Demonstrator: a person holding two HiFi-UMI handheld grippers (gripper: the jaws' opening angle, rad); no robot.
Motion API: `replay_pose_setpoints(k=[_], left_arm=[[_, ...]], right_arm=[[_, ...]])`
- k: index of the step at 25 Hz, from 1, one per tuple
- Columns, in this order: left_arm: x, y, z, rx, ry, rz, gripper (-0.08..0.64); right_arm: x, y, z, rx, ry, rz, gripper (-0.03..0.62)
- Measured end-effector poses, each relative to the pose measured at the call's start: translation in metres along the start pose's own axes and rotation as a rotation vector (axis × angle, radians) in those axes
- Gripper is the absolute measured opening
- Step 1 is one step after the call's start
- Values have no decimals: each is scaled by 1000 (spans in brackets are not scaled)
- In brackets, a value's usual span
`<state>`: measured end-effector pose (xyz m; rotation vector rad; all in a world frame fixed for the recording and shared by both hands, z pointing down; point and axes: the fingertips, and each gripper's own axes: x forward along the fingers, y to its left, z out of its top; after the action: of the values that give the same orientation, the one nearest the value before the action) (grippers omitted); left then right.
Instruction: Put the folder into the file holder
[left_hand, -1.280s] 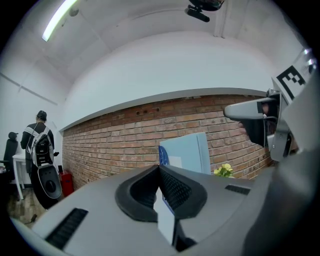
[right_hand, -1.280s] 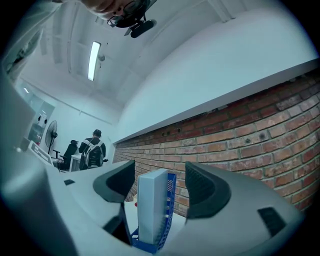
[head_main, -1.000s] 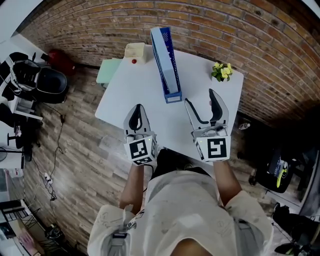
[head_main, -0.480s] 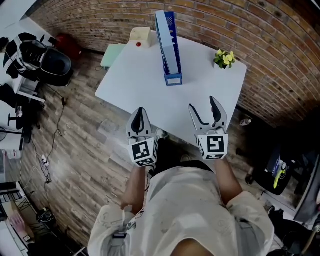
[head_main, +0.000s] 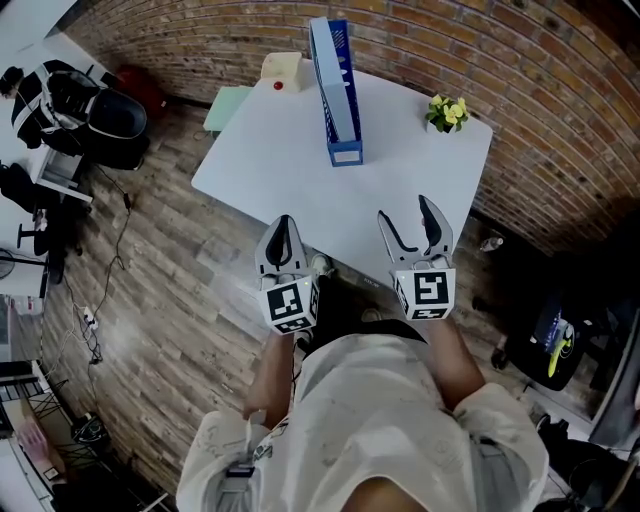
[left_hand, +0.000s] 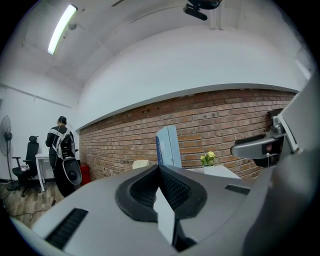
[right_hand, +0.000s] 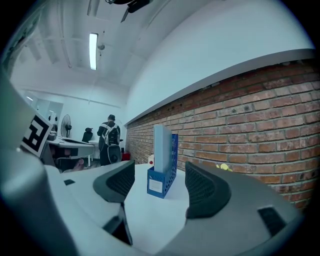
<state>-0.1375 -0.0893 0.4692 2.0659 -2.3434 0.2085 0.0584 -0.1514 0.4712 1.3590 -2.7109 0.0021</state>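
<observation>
Hanging at the near edge of the white table (head_main: 270, 160), the left gripper (head_main: 281, 222) has its jaws pressed together with nothing between them. Near the far edge, a cream box (head_main: 281, 68) sits just left of the blue file holder (head_main: 347, 100), which stands upright with the pale folder (right_hand: 161, 145) inside it. The right gripper (head_main: 404, 210) is beside the left one, jaws spread wide and empty, well short of the holder. A small yellow-flowered plant (head_main: 446, 113) stands at the table's far right corner.
</observation>
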Motion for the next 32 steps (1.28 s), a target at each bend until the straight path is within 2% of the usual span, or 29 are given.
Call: replay_pose_setpoints(k=[6,13,16,18,32], left_arm=[[-3,4,1,-3,-6,10,8],[-4,0,-2,-5,-1,10,8],[-4,0,-1,-7,-3,11,8],[-4,-1,0,-9,-5,8,8],[-2,-9,4,4,-5,-5,8]], right_arm=[[3,4,-2,-5,10,-1,317],[5,3,-3,-12,16,-8,183],[4,5,2,-10,-13,-15,66],[4,5,4,-1,-18,-16,21],[6,-8,-1,5,6,-31,18]])
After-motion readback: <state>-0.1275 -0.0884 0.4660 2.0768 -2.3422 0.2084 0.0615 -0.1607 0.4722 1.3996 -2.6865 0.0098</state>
